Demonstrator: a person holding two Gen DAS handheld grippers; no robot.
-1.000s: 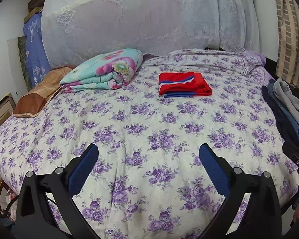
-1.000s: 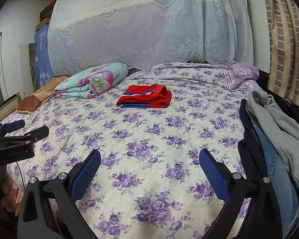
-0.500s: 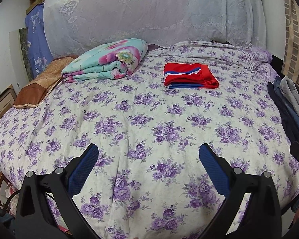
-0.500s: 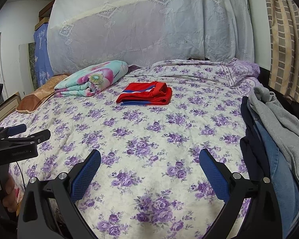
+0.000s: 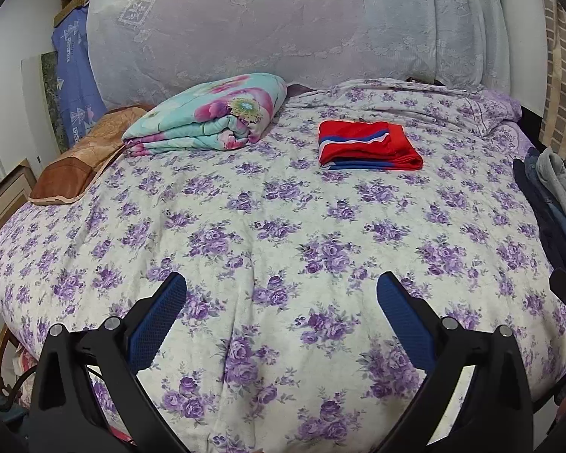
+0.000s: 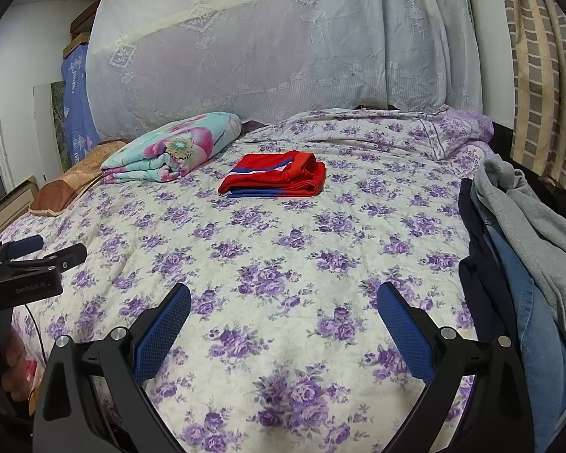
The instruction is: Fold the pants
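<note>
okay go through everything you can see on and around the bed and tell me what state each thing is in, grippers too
Red pants: folded, lying flat on the bedspread.
Floral quilt: folded, at the head of the bed.
Brown pillow: lying at the bed's left edge.
Clothes pile: unfolded, heaped at the bed's right edge.
Left gripper: open, empty.
Right gripper: open, empty.

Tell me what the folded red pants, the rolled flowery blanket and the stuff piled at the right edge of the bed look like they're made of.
Red pants: smooth, slightly shiny knit, likely polyester sportswear, judging by the sheen and stripes. Flowery blanket: puffy printed quilt, probably padded cotton or microfibre. Clothes pile: grey fleecy sweatshirt fabric over what looks like blue denim and a dark garment of unclear cloth.
</note>
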